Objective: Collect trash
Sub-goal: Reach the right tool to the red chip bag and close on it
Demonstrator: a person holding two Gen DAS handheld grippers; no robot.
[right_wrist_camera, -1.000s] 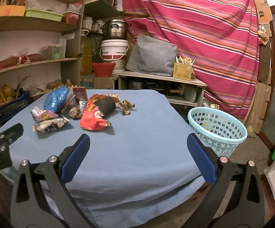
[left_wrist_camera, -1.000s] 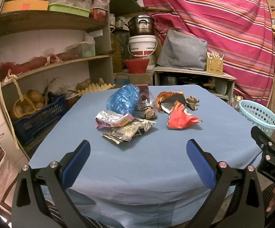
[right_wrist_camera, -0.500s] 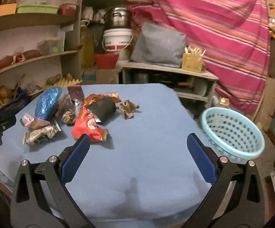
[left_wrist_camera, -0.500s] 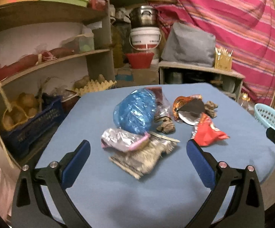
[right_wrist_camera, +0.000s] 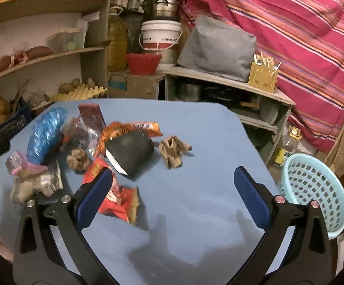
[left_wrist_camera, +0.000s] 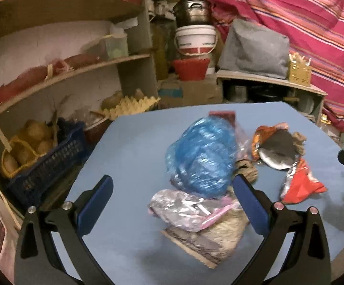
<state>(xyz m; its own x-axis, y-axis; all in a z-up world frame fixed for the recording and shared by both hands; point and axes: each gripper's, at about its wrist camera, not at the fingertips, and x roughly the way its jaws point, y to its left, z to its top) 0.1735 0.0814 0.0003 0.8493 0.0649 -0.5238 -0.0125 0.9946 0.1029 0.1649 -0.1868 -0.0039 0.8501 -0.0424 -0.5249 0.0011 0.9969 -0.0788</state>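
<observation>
Both tools gape empty: left tool point(left_wrist_camera: 172, 204) above the silver wrapper point(left_wrist_camera: 191, 211) and blue bag point(left_wrist_camera: 201, 156); right tool point(right_wrist_camera: 173, 194) beside the red packet point(right_wrist_camera: 117, 199) on the surface point(right_wrist_camera: 195, 204).

Blue bag point(left_wrist_camera: 201, 156), red wrapper point(left_wrist_camera: 301, 185), striped curtain point(right_wrist_camera: 290, 23)

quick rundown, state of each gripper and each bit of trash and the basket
left gripper: open, empty
right gripper: open, empty
blue plastic bag: crumpled, on the table
red snack wrapper: crumpled, lying flat
silver-pink wrapper: crumpled, on the pile
black wrapper: lying on its side
brown paper wad: crumpled, apart from the pile
light blue basket: tilted, looks empty
</observation>
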